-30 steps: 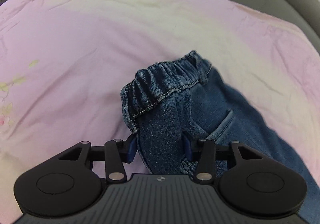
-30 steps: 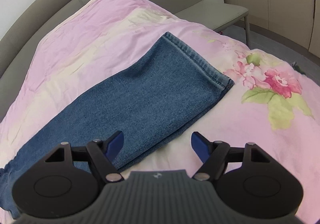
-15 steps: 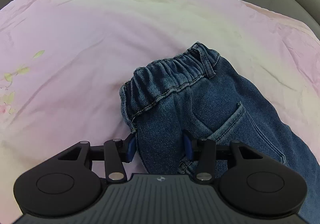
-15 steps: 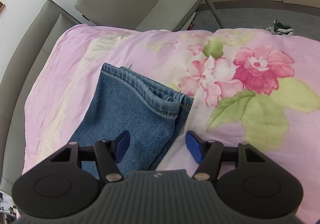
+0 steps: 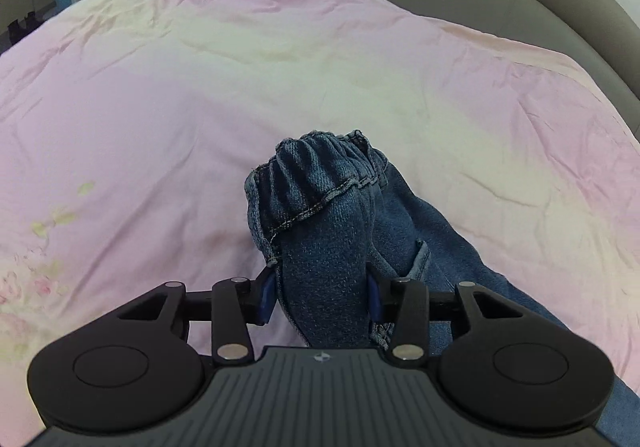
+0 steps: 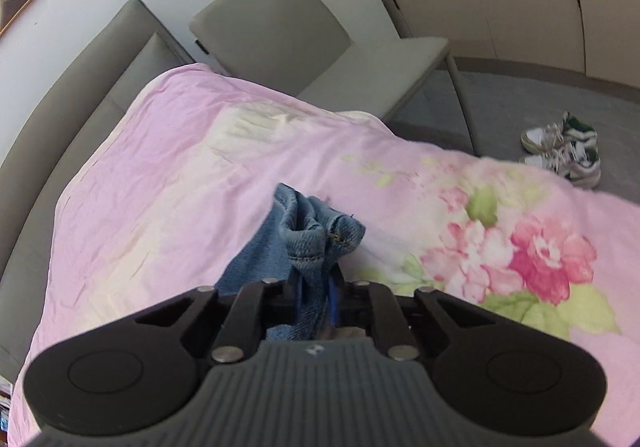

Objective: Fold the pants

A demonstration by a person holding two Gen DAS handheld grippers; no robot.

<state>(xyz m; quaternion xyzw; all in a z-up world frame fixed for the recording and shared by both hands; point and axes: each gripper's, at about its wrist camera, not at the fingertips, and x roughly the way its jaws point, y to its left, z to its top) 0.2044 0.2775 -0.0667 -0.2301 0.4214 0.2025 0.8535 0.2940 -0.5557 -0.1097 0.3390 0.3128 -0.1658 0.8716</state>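
Left gripper [image 5: 322,293] clamped on pants [image 5: 320,215] waistband; right gripper [image 6: 316,297] pinched tight on bunched hems, above pink bedspread [image 6: 168,175].

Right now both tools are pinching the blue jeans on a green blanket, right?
Nearly. Both the left tool and the right tool pinch the jeans, but the blanket is pink with flowers, as the right wrist view shows.
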